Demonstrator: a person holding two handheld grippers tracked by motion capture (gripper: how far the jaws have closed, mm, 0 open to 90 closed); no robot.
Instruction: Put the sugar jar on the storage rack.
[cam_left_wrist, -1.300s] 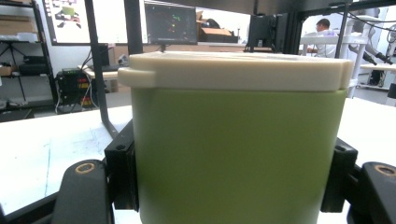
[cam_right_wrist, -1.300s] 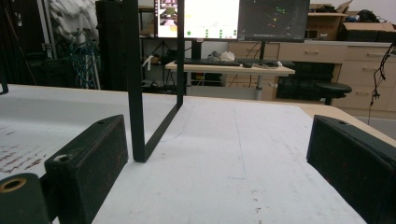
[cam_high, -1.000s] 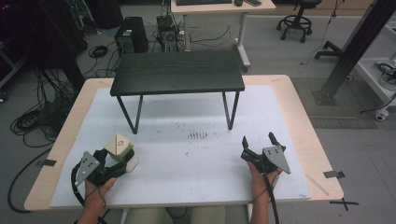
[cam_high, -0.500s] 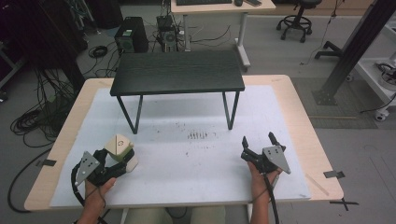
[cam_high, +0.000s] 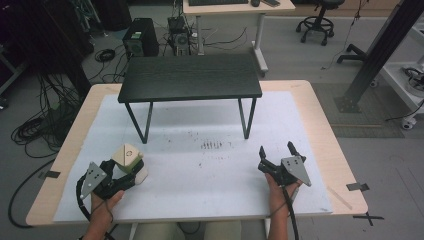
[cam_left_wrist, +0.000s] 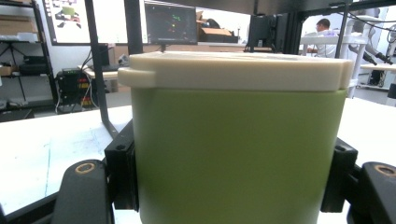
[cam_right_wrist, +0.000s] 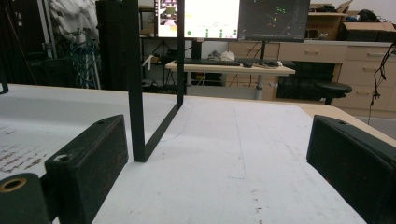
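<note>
A green container (cam_left_wrist: 238, 154) with a cream lid (cam_left_wrist: 233, 70), a black shelf (cam_high: 190, 77), a white mat (cam_high: 200, 170).

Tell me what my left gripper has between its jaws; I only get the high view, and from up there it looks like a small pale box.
Observer: The left gripper is shut on a green container with a cream lid; the pads press on both its sides.
Operator: Is the lid seated?
Observer: It sits flat on the rim, with a small tab sticking out on one side.
Operator: And the right gripper?
Observer: The right gripper is open with nothing between the jaws; ahead of it stands a leg of the black table.
</note>
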